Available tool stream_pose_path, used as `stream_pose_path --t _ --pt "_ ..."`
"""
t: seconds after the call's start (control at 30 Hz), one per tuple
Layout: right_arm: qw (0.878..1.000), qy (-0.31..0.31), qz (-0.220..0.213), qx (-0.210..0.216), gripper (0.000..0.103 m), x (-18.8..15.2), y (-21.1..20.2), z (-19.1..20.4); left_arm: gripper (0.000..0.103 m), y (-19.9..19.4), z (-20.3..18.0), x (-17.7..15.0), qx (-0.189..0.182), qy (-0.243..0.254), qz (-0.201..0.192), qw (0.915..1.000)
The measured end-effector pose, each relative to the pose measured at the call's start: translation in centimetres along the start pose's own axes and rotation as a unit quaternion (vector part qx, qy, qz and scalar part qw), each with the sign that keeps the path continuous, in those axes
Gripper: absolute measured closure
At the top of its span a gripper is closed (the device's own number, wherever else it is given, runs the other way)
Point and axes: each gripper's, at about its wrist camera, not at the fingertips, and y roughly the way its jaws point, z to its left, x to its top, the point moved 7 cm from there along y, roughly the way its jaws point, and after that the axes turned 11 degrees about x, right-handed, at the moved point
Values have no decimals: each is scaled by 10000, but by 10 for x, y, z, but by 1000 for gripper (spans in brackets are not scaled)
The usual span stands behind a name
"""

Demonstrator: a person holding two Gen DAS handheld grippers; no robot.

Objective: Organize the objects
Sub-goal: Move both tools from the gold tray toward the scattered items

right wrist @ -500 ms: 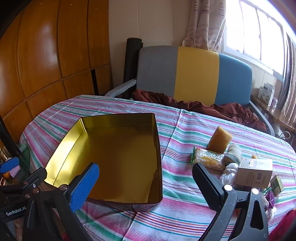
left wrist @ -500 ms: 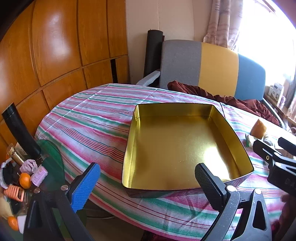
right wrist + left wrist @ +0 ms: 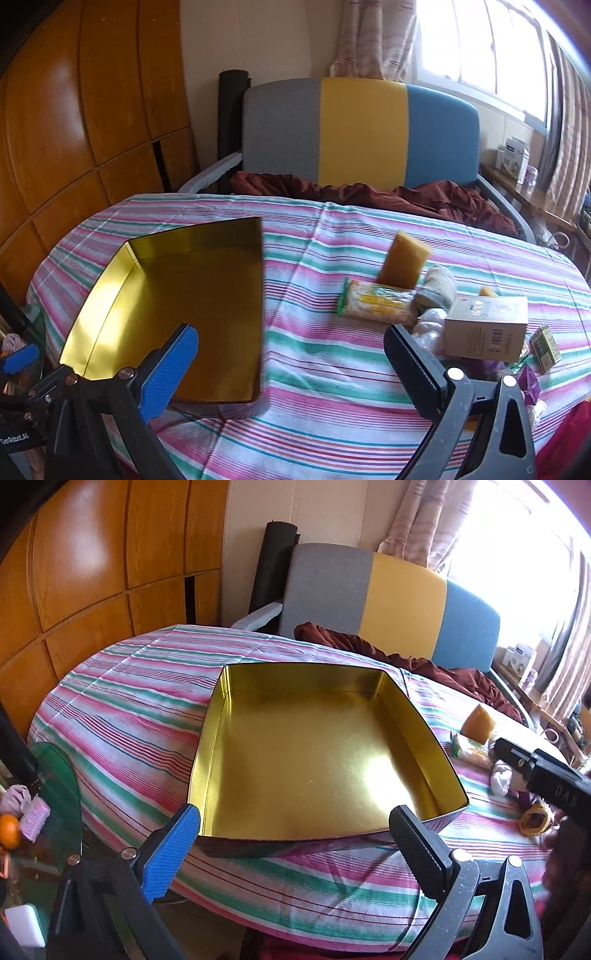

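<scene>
Both the left gripper (image 3: 295, 834) and the right gripper (image 3: 291, 350) stand wide apart, holding nothing. The gold tin (image 3: 314, 753) sits empty on the striped tabletop (image 3: 332, 369), its near wall partly hidden by fingers. To its right, a cardboard box (image 3: 485, 328) hides part of a blurred pile of packets (image 3: 373, 304).

The left gripper (image 3: 293, 825) has one finger faced with a blue textured pad (image 3: 171, 853) and the other with a black knurled pad (image 3: 415, 853). Both fingers sit on dark grey plastic arms with triangular cut-outs, fastened by round silver screws. The right gripper (image 3: 290, 345) has the same build: blue pad, black pad, silver screws. White lettering marks the left gripper's black body.
</scene>
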Motion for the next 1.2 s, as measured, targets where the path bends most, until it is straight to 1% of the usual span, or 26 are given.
stream_pose_path --t 0.1,0.23,0.33,0.43,0.53,0.63,0.7,0.73,0.8,0.83,0.9,1.03,1.07,1.1,1.13,1.2 --pt "9996 225 -50 -166 1 5 -7 -27 0 1 -2 -2 -68 0 61 10000" --pt "9967 542 -226 -567 1 14 -25 -76 0 3 -8 -5 -177 115 127 9997" --pt "9910 868 -411 -929 1 26 -43 -124 0 2 -16 -7 -215 283 106 9993" --pt "9846 1164 -426 -1233 1 31 -53 -166 0 2 -22 -7 -281 381 93 9988" --pt "9784 1513 -292 -1375 1 29 -53 -206 0 2 -27 -7 -343 463 97 9983" --pt "9724 1882 -149 -1372 1 24 -44 -242 0 1 -32 -5 -407 528 87 9977" --pt "9699 2054 -40 -1311 1 18 -39 -255 0 1 -36 -4 -437 584 70 9973" --pt "9697 2155 9 -1155 1 15 -34 -258 0 0 -39 -3 -451 624 70 9970" --pt "9694 2438 39 -275 1 12 -23 -253 0 0 -45 -2 -480 696 69 9964" --pt "9657 2590 60 182 1 10 -20 -247 0 0 -49 -1 -500 751 62 9959" --pt "9536 2821 56 1050 1 7 -14 -234 0 0 -56 -1 -531 818 62 9952" --pt "9236 3066 74 2301 2 11 -10 -215 0 -3 -75 4 -668 1032 21 9924" --pt "9196 3048 94 2478 2 13 -10 -210 0 -4 -80 6 -698 1077 4 9917" --pt "9210 2993 84 2493 2 14 -12 -207 0 -5 -86 8 -747 1128 -13 9908" --pt "9245 2944 49 2421 2 15 -13 -207 0 -7 -94 11 -823 1215 -55 9892" --pt "9241 2983 -28 2389 2 17 -16 -212 0 -9 -107 15 -878 1346 -122 9869"
